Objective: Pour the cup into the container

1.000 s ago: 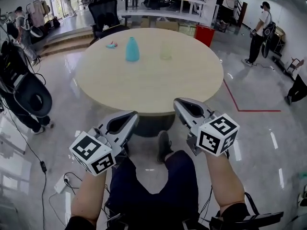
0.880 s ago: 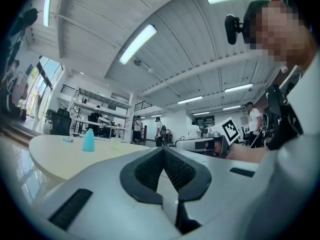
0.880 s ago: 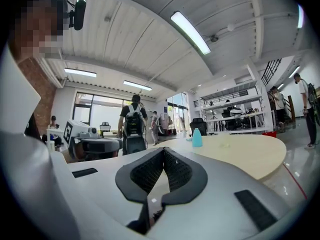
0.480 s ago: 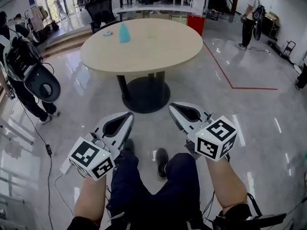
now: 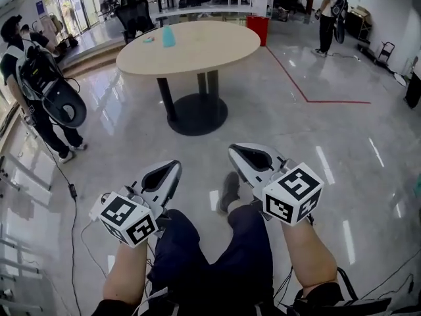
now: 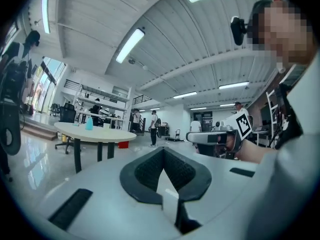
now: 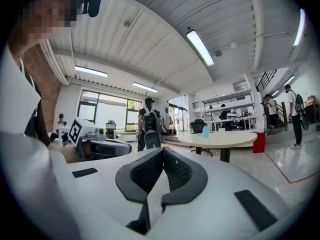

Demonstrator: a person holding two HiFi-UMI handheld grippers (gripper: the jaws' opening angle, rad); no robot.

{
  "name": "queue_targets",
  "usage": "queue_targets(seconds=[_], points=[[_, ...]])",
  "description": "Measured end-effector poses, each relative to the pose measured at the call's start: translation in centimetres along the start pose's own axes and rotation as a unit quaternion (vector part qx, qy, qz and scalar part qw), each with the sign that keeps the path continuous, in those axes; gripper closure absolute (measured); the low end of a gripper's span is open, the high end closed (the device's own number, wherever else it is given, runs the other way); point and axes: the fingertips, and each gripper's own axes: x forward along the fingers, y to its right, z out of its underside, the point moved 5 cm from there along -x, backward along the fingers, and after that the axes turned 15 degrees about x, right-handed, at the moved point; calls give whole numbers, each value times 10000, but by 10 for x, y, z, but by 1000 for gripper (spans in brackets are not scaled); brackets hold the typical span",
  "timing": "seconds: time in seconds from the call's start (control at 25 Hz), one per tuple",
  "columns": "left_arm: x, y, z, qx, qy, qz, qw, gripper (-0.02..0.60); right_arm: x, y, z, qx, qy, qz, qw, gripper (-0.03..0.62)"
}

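A blue container [image 5: 169, 37] stands on the far side of a round wooden table [image 5: 197, 48], well ahead of me across the floor. In the right gripper view the blue container [image 7: 205, 131] has a pale cup [image 7: 221, 130] beside it, and the left gripper view also shows the blue container [image 6: 89, 123]. My left gripper [image 5: 174, 166] and right gripper [image 5: 235, 151] hover side by side over the floor above my legs, far short of the table. Both point level, shut and empty, as the left gripper [image 6: 163, 151] and right gripper [image 7: 163, 151] show.
A person with a backpack [image 5: 39, 78] stands at the left with cables on the floor nearby. A red bin [image 5: 256, 22] and an office chair [image 5: 135, 15] sit behind the table. Red tape [image 5: 296, 91] marks the glossy floor at right. Other people stand at back right [image 5: 329, 8].
The table and its objects have receded from right in front of the grippers to far up the view. Both grippers have come away from it together and stay shut.
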Motion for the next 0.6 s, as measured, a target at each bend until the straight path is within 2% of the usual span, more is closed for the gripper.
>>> queue_targets(seconds=[0.16,0.28,0.36,0.44,0.6], points=[[-26,15,2,117,17,447,9989,584,-17,-36,19,58,131,276,9995,586],[-51,18,3,64,51,548,9985,584,-19,-64,34,161,103,321,9993,586],[-58,31,2,46,37,740,9972,584,-35,-79,40,210,88,493,9985,586],[-65,42,-1,19,75,937,9956,585,-49,-91,40,239,117,665,9974,586],[-86,46,-7,48,131,1093,9939,586,-49,-115,41,277,117,747,9968,586]])
